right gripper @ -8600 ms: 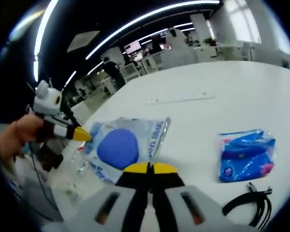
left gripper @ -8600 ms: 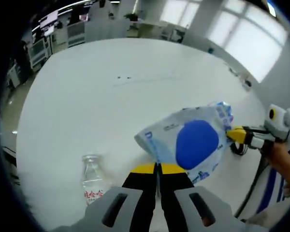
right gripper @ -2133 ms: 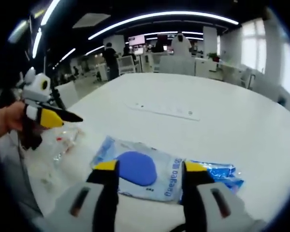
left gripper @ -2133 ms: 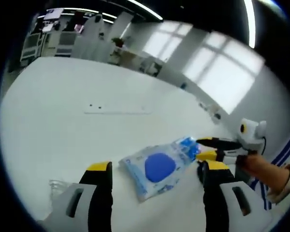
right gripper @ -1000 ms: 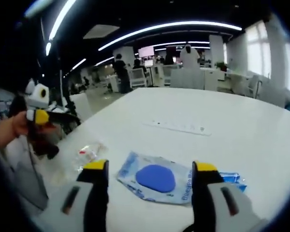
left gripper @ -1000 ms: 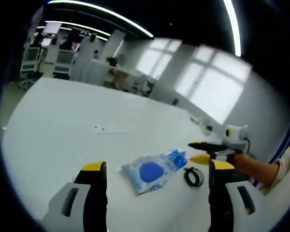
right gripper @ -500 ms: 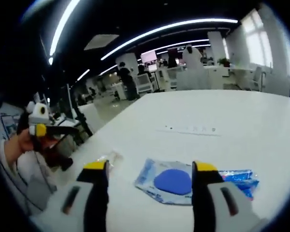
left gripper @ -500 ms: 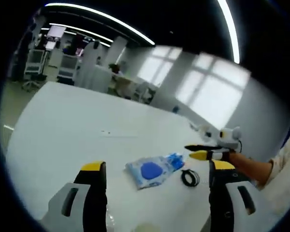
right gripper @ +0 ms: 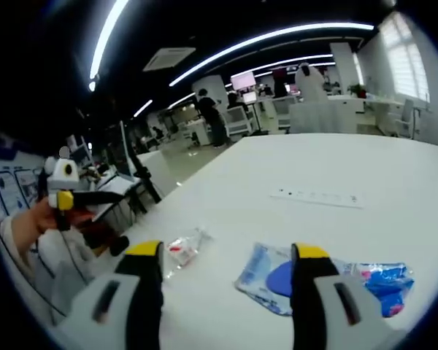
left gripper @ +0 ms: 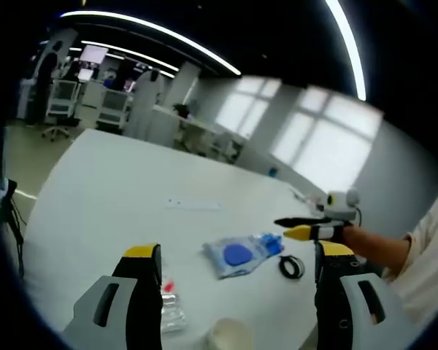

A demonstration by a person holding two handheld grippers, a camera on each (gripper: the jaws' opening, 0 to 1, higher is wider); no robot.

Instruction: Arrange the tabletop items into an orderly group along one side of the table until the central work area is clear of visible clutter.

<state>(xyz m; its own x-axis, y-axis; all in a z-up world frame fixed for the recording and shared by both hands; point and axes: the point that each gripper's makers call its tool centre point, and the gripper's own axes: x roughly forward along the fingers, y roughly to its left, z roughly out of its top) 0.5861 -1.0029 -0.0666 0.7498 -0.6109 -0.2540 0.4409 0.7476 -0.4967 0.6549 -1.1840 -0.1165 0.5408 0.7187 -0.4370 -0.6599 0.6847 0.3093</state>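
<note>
Both claws (left gripper: 230,251) (right gripper: 226,251) released, above table (left gripper: 109,189) w/ bottle (right gripper: 184,248), blue-disc pouch (left gripper: 237,255).

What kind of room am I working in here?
Most likely a large open-plan office or lab: a big white table, rows of desks with monitors behind it, long ceiling light strips and tall windows.

Right gripper (right gripper: 223,281) open above white table (right gripper: 306,175); blue-spot pouch (right gripper: 274,281) between jaws.

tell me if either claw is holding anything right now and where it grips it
Nothing is held. The left claw and the right claw both stand open and empty above the table; the wipes pack lies free.
</note>
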